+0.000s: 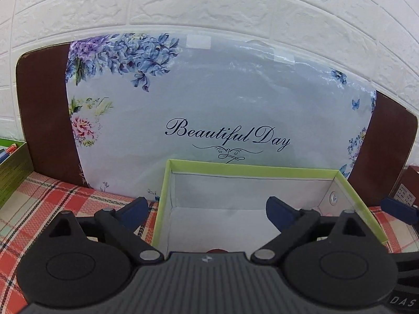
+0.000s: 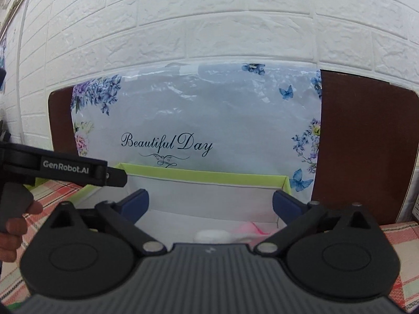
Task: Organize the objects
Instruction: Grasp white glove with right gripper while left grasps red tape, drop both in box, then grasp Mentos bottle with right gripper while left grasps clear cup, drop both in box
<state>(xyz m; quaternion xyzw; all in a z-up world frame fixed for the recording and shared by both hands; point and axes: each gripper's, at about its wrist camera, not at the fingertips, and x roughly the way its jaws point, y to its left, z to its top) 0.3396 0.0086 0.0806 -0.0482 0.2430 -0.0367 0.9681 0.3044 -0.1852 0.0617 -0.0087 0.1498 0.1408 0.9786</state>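
Note:
A green-rimmed open box [image 1: 248,168] with a white inside stands on the plaid tablecloth; it also shows in the right wrist view [image 2: 209,176]. My left gripper [image 1: 207,209] is open and empty, its fingers over the box's near left part. My right gripper [image 2: 210,205] is open and empty over the same box. A white and pink soft object [image 2: 235,231] lies on the box floor just below the right gripper. A small dark red thing [image 1: 216,251] peeks out at the box's near edge, mostly hidden by the left gripper body.
A floral "Beautiful Day" bag [image 1: 209,99] leans on a brown board [image 1: 44,115] against the white brick wall. A green box [image 1: 13,167] with items stands at the far left. The left gripper's body [image 2: 65,168] crosses the right view.

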